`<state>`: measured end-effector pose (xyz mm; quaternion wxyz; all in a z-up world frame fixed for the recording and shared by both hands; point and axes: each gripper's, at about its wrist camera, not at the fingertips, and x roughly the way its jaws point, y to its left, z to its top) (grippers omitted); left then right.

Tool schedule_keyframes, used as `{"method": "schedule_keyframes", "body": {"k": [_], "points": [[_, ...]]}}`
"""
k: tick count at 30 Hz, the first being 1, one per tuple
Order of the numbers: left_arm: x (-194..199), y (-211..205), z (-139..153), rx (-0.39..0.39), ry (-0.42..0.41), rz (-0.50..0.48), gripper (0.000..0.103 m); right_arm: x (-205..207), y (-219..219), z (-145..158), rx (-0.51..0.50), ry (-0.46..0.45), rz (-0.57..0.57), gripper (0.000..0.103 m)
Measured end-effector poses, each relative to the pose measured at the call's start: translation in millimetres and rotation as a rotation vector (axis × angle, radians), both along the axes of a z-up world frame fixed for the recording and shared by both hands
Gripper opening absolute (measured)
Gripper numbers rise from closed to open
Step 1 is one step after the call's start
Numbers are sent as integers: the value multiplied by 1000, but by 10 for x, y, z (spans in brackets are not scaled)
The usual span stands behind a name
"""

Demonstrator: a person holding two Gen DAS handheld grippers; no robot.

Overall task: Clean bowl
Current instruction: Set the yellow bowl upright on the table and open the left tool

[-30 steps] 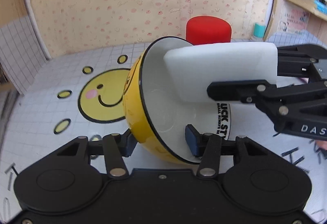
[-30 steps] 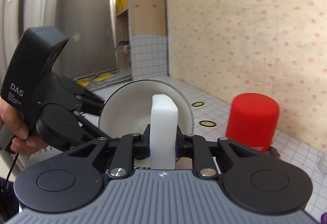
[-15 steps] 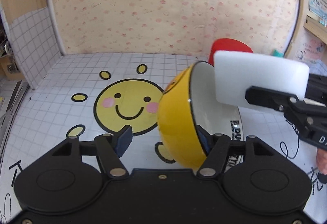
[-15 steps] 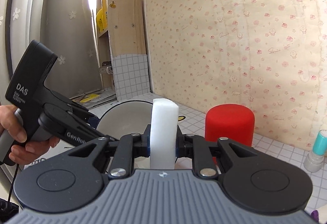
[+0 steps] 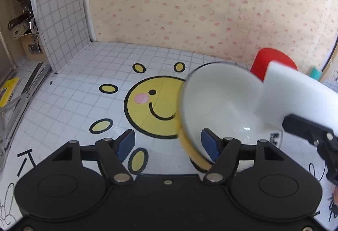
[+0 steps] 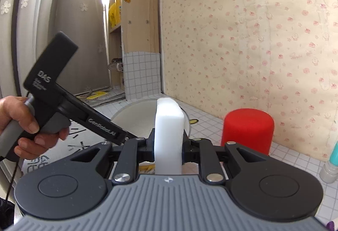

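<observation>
The bowl (image 5: 219,102), yellow outside and white inside, sits tilted and blurred on the tiled mat, its mouth facing up and toward me. My left gripper (image 5: 168,146) has its jaws opening. The bowl's near rim stands between them, close to the right pad (image 5: 209,149), and the left pad is well clear of it. My right gripper (image 6: 168,146) is shut on an upright white sponge (image 6: 168,131). In the left wrist view the sponge (image 5: 295,100) hangs at the bowl's right edge. The bowl (image 6: 135,119) lies just beyond the sponge.
A red cup (image 5: 268,58) stands upside down behind the bowl near the wallpapered wall. A smiley face (image 5: 152,106) is printed on the mat. A teal-capped bottle (image 6: 331,165) stands at the far right. A hand (image 6: 19,131) holds the left gripper. Shelving and clutter fill the left corner.
The left jaws have spread and let go of the bowl's rim. The bowl has tipped so its white inside shows. The sponge has drawn back from inside the bowl to its right edge.
</observation>
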<state>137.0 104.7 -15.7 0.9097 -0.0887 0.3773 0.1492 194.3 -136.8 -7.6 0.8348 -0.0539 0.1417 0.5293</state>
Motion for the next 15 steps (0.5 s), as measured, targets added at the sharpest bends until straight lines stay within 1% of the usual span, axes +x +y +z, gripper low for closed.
{"method": "schedule_keyframes", "body": {"k": [3,5,7,9,12,15], "points": [[11,-47,28,38,-3,-19,79,16,18,-14,-2,-1,-3,22],[8,-74,36,49,-11,-20,79,25,23,-18,-2,-3,-6,22],[-2,-103,54,52,-25,-32,80,-106,12,10,-5,4,-34,22],[-3,-141,67,68,-29,-40,80,-117,23,4,-8,4,-39,22],[-34,-250,104,152,-39,-52,82,-112,36,-6,-8,2,-38,22],[-97,-329,123,208,-64,-59,83,-107,46,-10,-12,-1,-35,22]]}}
